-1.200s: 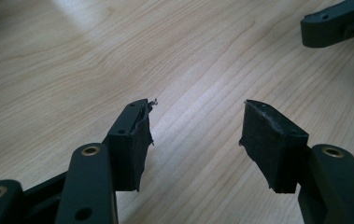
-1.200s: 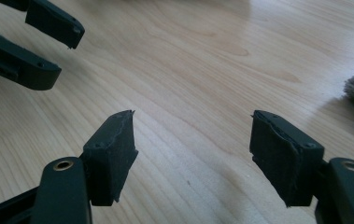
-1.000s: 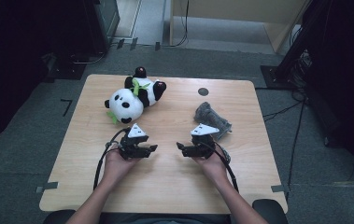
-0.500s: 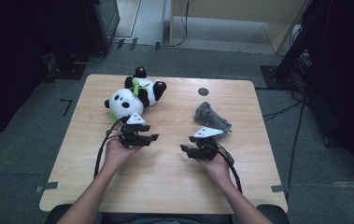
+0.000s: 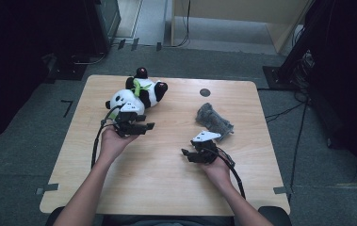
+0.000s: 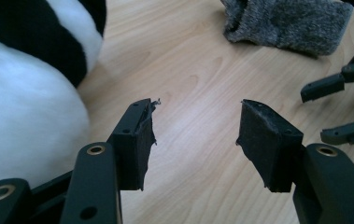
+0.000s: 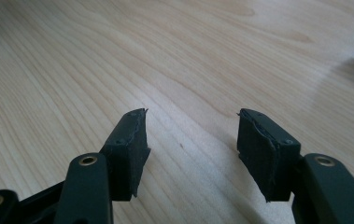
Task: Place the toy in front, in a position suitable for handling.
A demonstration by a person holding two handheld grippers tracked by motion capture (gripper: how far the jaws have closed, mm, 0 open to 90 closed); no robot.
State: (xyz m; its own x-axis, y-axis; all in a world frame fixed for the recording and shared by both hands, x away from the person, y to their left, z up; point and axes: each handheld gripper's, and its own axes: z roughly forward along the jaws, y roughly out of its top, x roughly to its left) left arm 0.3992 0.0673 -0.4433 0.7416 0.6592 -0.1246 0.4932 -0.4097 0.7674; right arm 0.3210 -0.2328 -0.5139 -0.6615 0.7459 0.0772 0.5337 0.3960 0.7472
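The left gripper (image 5: pixel 141 126) has its fingers (image 6: pixel 137 140) standing half apart on nothing, just beside the plush panda's (image 5: pixel 133 95) white head near the far left of the tabletop (image 5: pixel 157 188). The right gripper (image 5: pixel 190 154), whose fingers (image 7: pixel 130 149) have just been closing, gapes empty over bare wood, near the grey sock (image 5: pixel 214 121). Wide free tabletop lies between the grippers and toward the near edge.

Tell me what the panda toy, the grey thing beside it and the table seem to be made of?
The panda toy looks like soft plush: fuzzy white and black pile, matte. The grey thing looks like knitted fabric, perhaps wool, with flecked yarn and a ribbed edge. The table looks like pale wood or a wood-look laminate, smooth with visible grain; which one is unclear.
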